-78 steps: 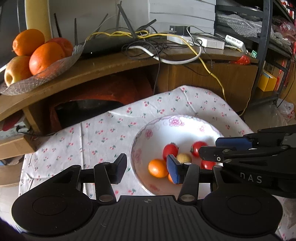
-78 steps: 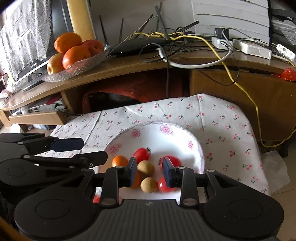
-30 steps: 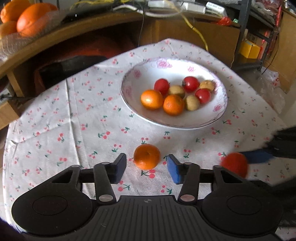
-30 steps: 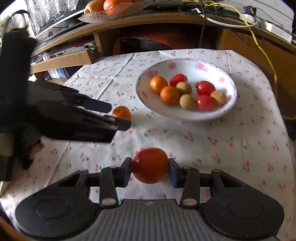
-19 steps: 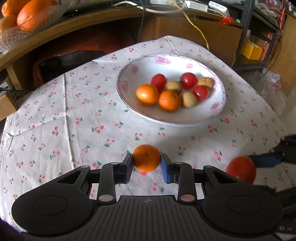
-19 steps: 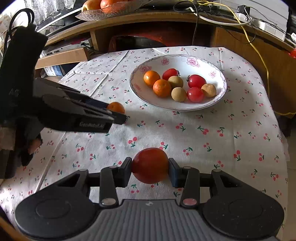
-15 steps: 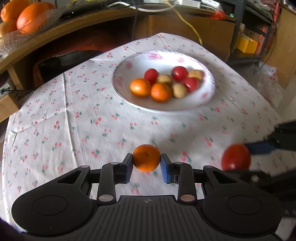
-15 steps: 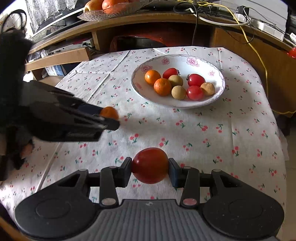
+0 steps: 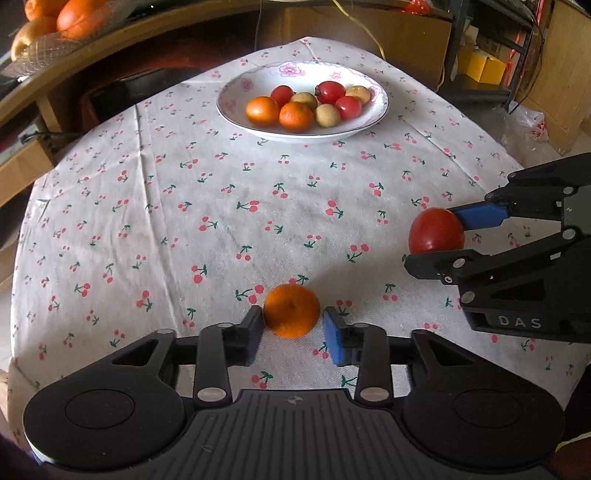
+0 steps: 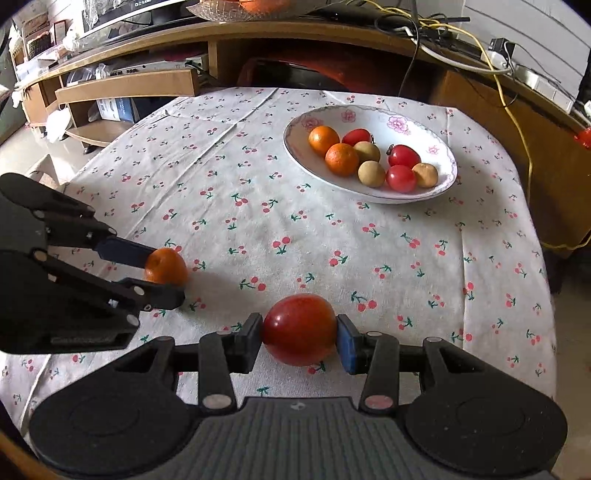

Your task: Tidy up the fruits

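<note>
Tangerine (image 9: pixel 291 311) sits between the pads of the left gripper (image 9: pixel 292 334), low over the cherry-print tablecloth (image 9: pixel 221 206) and well short of the white plate (image 9: pixel 258 127) — the left pad touches it, while a thin gap shows at the right pad, so the fingers look slightly spread. Right of it, equally far from the plate, the right gripper (image 10: pixel 300 339) pinches a red tomato (image 10: pixel 300 328) tightly. The plate itself holds tangerines, tomatoes and small brown fruits.

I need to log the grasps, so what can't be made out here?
- Left wrist view: whether the right pad still touches the orange; a slight gap shows.
- Both views: undersides of the orange and tomato, hidden by the fruit themselves.
- Right wrist view: shelf bowl, cut off by the top edge.
</note>
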Demonstrator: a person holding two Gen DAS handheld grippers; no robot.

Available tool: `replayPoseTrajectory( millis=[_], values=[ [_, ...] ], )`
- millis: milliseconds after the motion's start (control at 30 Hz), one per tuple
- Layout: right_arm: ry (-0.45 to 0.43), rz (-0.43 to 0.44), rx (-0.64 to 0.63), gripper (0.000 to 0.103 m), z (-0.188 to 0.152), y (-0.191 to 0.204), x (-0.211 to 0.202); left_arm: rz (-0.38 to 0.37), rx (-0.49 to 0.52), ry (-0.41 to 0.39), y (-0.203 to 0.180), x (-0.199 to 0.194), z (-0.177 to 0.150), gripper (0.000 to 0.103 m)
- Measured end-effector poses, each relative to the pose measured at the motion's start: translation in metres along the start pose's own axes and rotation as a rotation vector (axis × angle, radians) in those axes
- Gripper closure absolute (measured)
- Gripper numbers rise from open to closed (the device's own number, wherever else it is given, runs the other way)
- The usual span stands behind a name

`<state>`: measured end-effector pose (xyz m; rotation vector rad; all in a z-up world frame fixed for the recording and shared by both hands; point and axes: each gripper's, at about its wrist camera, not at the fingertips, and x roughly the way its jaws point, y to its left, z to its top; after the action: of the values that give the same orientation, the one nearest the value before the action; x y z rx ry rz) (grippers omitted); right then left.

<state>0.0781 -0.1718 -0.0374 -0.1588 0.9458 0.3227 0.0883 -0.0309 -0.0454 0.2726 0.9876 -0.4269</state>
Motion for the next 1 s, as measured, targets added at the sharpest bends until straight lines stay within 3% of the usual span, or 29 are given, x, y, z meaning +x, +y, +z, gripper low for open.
replayPoseTrajectory(
  millis=[100,333,700,933,1000],
  values=[
    [0.012,0.013,-0.005,0.054,-0.003,0.000,0.001,-0.006,0.015,-0.007,-0.003,-0.001,-0.001,0.039],
    [-0.003,0.003,-0.002,0.040,-0.001,-0.003,-0.004,-0.012,0.011,-0.028,-0.001,-0.006,0.000,0.034],
    [0.032,0.031,0.069,0.041,0.005,-0.007,0.007,-0.036,-0.020,-0.002,0.002,0.003,-0.001,0.036],
    [0.059,0.049,0.113,0.059,0.009,-0.008,0.012,-0.046,-0.055,-0.009,0.004,0.004,0.004,0.049],
    [0.068,0.050,0.116,0.058,0.007,-0.008,0.013,-0.040,-0.050,-0.010,0.003,0.004,0.004,0.052]
  ],
)
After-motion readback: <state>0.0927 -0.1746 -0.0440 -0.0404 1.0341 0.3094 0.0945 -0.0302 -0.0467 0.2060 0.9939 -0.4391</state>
